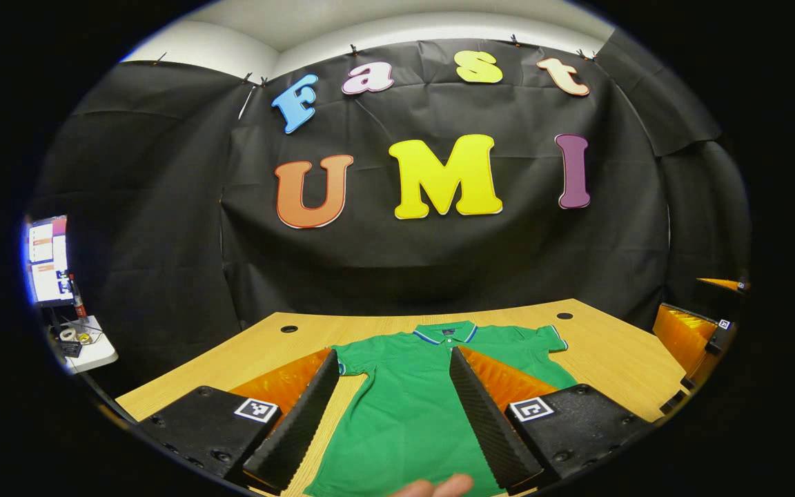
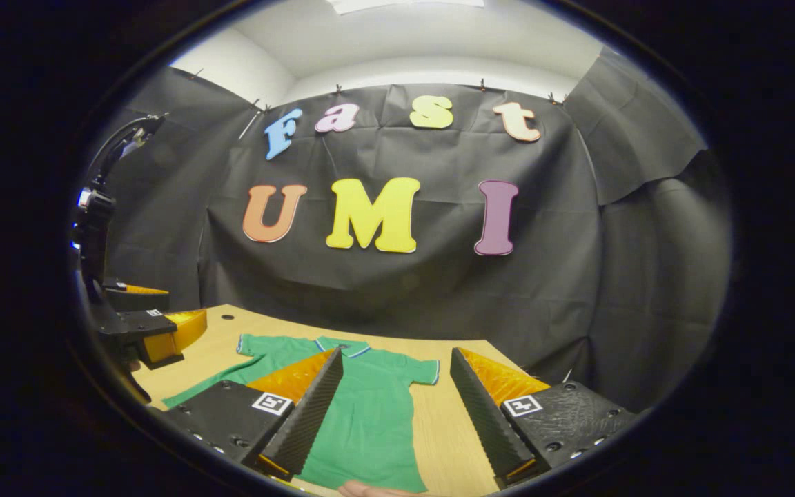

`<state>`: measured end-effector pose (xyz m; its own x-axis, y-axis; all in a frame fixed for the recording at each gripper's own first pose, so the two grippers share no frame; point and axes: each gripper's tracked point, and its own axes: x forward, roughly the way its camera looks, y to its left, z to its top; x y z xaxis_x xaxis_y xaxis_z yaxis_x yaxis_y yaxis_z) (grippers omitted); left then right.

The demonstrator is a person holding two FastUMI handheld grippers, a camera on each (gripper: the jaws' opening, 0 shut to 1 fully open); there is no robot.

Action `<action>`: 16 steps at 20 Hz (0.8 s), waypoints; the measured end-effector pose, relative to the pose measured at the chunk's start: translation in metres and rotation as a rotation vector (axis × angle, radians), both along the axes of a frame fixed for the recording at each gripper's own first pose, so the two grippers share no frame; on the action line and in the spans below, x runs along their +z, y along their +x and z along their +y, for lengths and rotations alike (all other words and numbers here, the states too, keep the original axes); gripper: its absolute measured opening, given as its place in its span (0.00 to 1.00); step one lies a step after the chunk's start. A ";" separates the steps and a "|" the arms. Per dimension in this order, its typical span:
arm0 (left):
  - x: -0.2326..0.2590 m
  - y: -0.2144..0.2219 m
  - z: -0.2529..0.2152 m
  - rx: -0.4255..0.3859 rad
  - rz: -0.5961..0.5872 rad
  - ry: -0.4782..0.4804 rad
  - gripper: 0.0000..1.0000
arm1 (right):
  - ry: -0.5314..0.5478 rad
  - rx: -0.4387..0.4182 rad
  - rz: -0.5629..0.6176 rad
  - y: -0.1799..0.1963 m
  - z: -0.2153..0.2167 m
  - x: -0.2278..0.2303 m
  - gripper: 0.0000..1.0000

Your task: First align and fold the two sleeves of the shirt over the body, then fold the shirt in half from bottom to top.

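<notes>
In the left gripper view, the left tongs [image 1: 392, 407] stand wide above a green shirt [image 1: 404, 414] lying flat on the bench [image 1: 604, 355], collar toward the wall; no legible writing on its neck label. In the right gripper view, the right tongs [image 2: 397, 414] stand wide over the shirt's [image 2: 370, 414] sleeve side; the left tongs [image 2: 156, 335] hang at far left, their spread unclear from here

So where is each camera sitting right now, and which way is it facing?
Left gripper view: rides the left gripper, facing the shirt on the table; own open fingers, a fingertip.
Right gripper view: rides the right gripper, facing the shirt's sleeve; own open fingers, left gripper at its edge.
Shared: shirt, table.
</notes>
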<state>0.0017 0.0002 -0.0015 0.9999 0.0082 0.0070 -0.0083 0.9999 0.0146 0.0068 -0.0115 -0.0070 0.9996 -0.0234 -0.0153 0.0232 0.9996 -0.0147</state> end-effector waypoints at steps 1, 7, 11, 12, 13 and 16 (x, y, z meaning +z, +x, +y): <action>0.000 0.000 0.000 0.000 0.000 0.001 1.00 | 0.003 0.000 0.004 0.001 0.000 -0.002 0.95; -0.001 0.002 -0.002 0.004 -0.004 0.007 1.00 | -0.024 -0.028 -0.010 0.020 -0.018 -0.001 0.95; -0.005 0.005 -0.002 0.013 0.003 0.015 1.00 | -0.068 -0.066 0.012 0.060 -0.039 -0.011 0.96; -0.007 0.005 -0.002 0.012 0.004 0.015 1.00 | -0.075 -0.083 0.017 0.073 -0.048 -0.013 0.96; -0.008 0.007 -0.003 0.012 0.007 0.014 1.00 | -0.081 -0.100 0.024 0.090 -0.057 -0.015 0.96; -0.014 0.011 -0.008 0.006 0.016 0.015 1.00 | -0.054 -0.144 0.087 0.147 -0.087 -0.037 0.96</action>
